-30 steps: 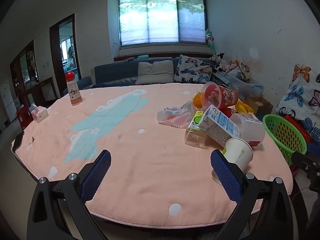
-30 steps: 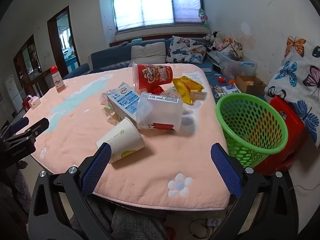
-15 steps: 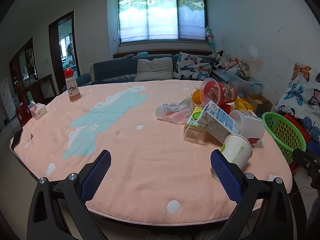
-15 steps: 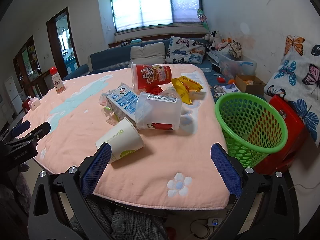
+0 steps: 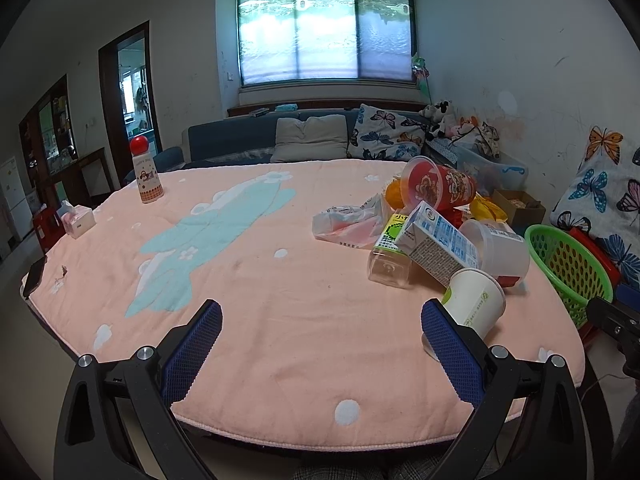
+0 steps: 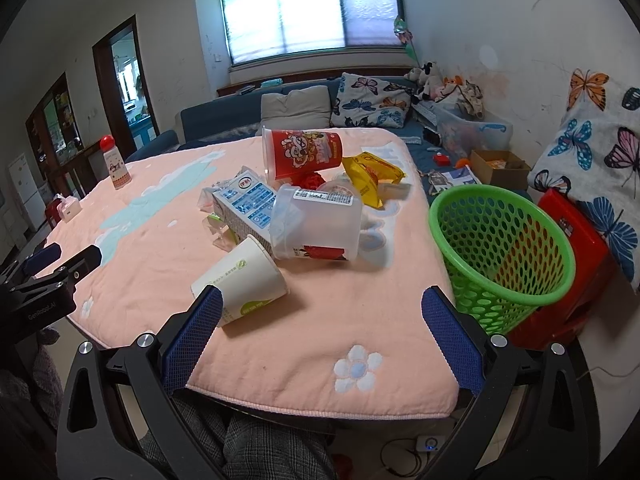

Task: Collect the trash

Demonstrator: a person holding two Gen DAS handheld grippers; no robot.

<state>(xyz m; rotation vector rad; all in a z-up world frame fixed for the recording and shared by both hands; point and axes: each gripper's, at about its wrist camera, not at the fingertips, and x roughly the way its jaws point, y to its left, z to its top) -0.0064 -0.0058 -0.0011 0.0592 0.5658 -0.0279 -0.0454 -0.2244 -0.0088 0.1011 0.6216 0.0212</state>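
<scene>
both grippers, left gripper and right gripper, wide open and empty; grabbing the paper cup carelessly could topple the leaning milk carton

daylight from window at back, panes blown out; room dim toward left doorway. soft shadows under trash on worktop. strong fisheye bending, dark vignette corners. focus sharp.
</scene>
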